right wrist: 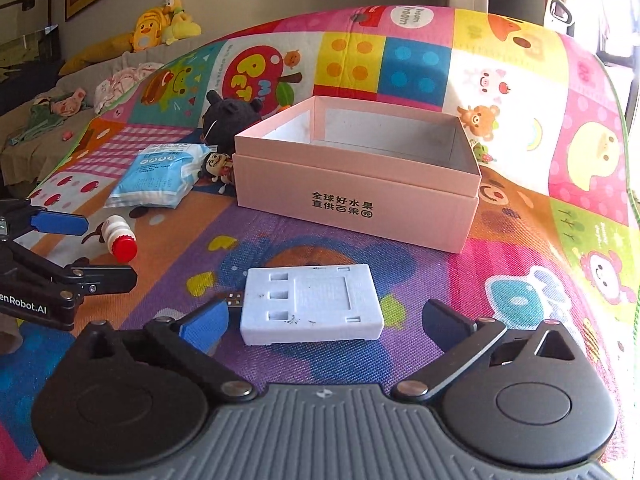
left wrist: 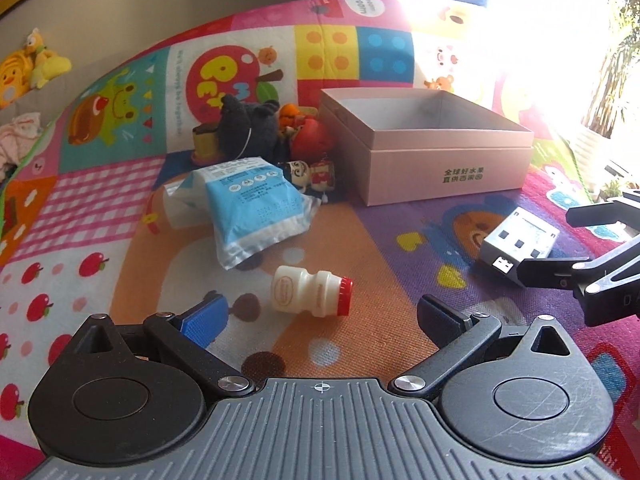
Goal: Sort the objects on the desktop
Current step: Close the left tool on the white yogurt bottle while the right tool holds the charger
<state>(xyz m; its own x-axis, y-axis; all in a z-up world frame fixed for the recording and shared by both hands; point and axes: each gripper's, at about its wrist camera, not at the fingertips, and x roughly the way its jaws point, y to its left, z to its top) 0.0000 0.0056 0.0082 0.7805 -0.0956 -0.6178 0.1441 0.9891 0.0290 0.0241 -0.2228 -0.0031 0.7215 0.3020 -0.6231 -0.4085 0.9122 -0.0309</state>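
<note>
A small white drink bottle [left wrist: 310,292] with a red cap lies on its side on the play mat. It sits just ahead of my left gripper [left wrist: 324,316], which is open, and neither pad touches it. A flat white device [right wrist: 312,304] with a USB plug lies between the wide-open fingers of my right gripper [right wrist: 324,322], with a gap on each side. The right wrist view also shows the left gripper [right wrist: 86,250] open around the bottle [right wrist: 120,236]. In the left wrist view, the right gripper [left wrist: 554,244] straddles the device [left wrist: 520,240].
An open pink cardboard box [left wrist: 440,160] [right wrist: 352,200] stands beyond both grippers. To its left lie a blue-and-white packet [left wrist: 256,204] [right wrist: 156,180], a dark plush toy [left wrist: 248,120] and small dolls [left wrist: 308,172]. A colourful play mat [right wrist: 520,240] covers the surface.
</note>
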